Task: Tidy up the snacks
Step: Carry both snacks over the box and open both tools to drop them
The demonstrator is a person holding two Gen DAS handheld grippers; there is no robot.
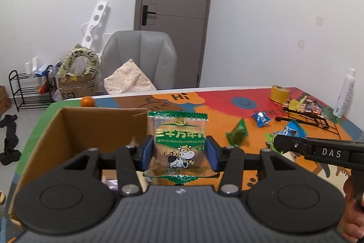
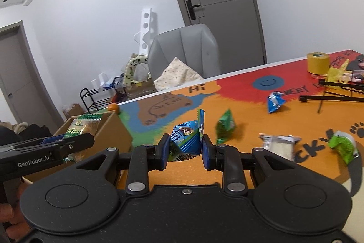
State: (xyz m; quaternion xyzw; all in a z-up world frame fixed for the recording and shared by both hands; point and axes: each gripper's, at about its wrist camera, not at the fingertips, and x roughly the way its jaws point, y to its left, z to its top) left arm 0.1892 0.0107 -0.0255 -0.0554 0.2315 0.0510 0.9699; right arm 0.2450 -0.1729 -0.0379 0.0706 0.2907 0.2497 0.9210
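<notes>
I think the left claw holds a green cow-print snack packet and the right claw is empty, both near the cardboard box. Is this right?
Not quite: the right claw is not empty. The right wrist view shows it shut on a blue snack packet. The left claw does hold the green cow-print snack packet, near the cardboard box.

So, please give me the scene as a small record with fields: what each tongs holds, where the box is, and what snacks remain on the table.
left tongs: shut on the cow biscuit packet, held beside the cardboard box
right tongs: shut on the blue snack packet, above the table
cardboard box: open, at the left end of the table
loose snacks: green packet, blue packet, white packet, lime packet
other items: tape roll, orange, spray bottle
</notes>
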